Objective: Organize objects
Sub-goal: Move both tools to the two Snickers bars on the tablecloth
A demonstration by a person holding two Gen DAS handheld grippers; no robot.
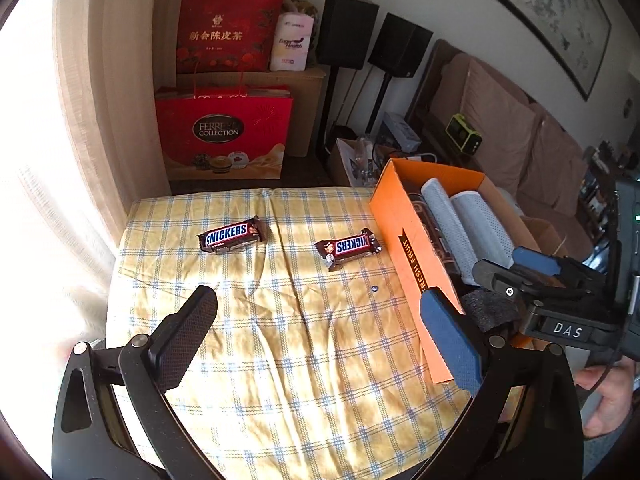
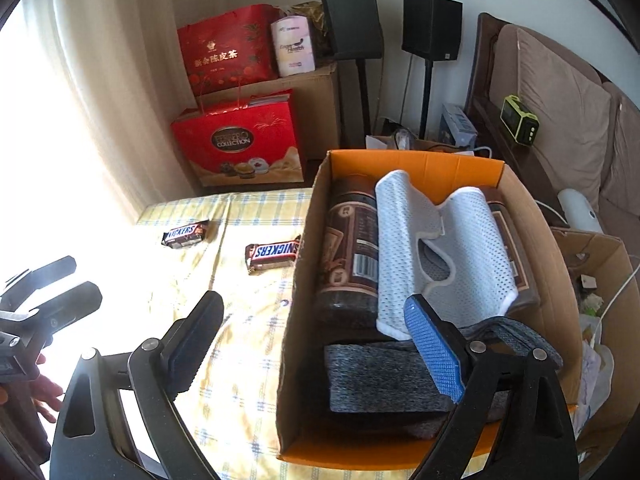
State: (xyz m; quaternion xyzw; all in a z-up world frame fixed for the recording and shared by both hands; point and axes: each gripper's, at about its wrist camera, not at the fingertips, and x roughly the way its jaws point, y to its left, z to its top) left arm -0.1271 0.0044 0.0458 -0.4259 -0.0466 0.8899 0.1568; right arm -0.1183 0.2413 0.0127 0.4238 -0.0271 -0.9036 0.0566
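Both tools wide, empty: left tool (image 1: 320, 336), right tool (image 2: 316, 344) over orange box (image 2: 416, 164). Two Snickers on tabletop cloth: near bar (image 1: 347, 248) just beside box wall, far bar (image 1: 233, 236) apart. Risk: wrapper slips, finger clips box

Open checkered cloth (image 1: 280, 340) around both Snickers bars (image 1: 233, 235) (image 1: 347, 247); hemmed rightward by orange cardboard box (image 1: 404, 248), packed nearly full.

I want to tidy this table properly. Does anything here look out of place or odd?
Two Snickers bars, one far left and one nearer the orange box, lie loose and askew on the checked cloth, outside the orange box. Nothing looks spilled or damaged.
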